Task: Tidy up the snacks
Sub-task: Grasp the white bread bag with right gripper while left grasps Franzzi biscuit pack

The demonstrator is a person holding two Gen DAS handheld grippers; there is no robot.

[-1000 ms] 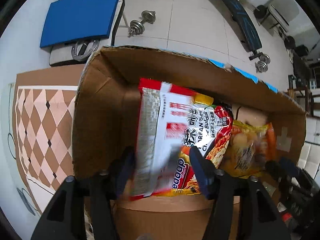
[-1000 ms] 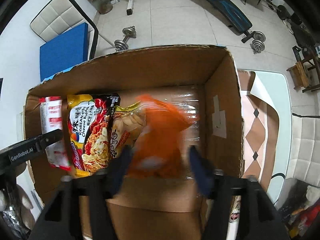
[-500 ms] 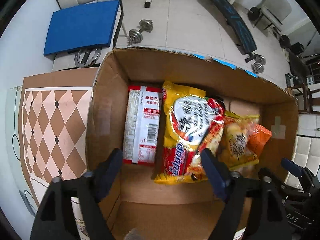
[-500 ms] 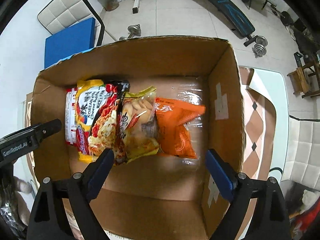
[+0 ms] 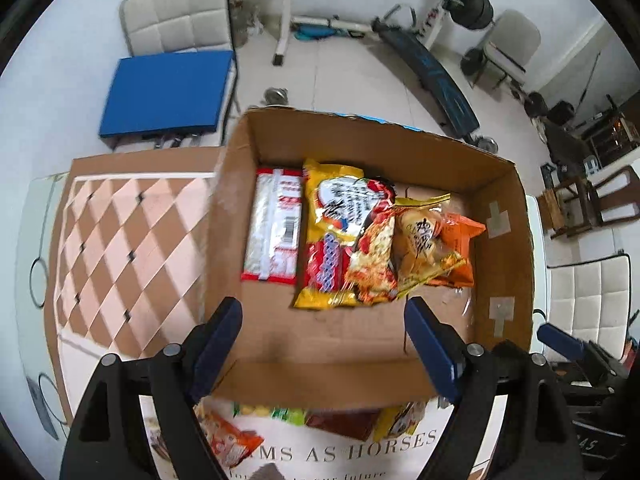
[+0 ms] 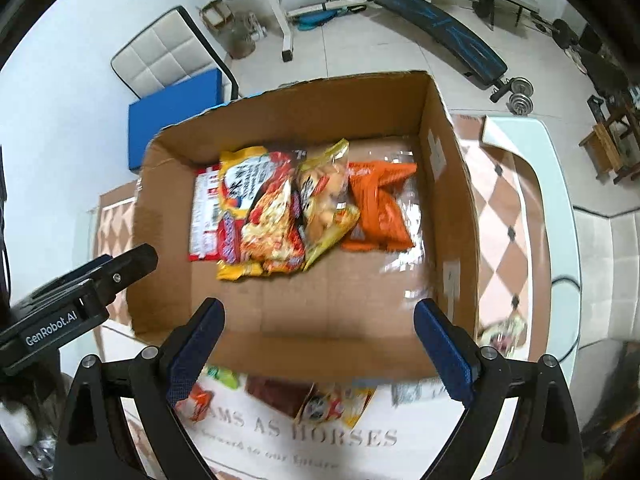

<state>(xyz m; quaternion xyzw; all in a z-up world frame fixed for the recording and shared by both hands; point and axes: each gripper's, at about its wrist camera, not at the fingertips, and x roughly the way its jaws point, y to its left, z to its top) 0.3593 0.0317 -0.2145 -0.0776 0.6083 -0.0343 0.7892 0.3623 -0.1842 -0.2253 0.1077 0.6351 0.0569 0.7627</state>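
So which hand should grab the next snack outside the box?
Probably left. The left tool is open, and an orange packet lies on the table right under it. The right tool, also open, has a yellow packet almost as close.

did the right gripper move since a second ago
Yes. The right gripper, then shut on the orange packet inside the cardboard box, is now open and pulled back above the box's near wall.

Four snack packets (image 5: 340,236) lie side by side, seemingly overlapping, inside the box (image 5: 508,272).
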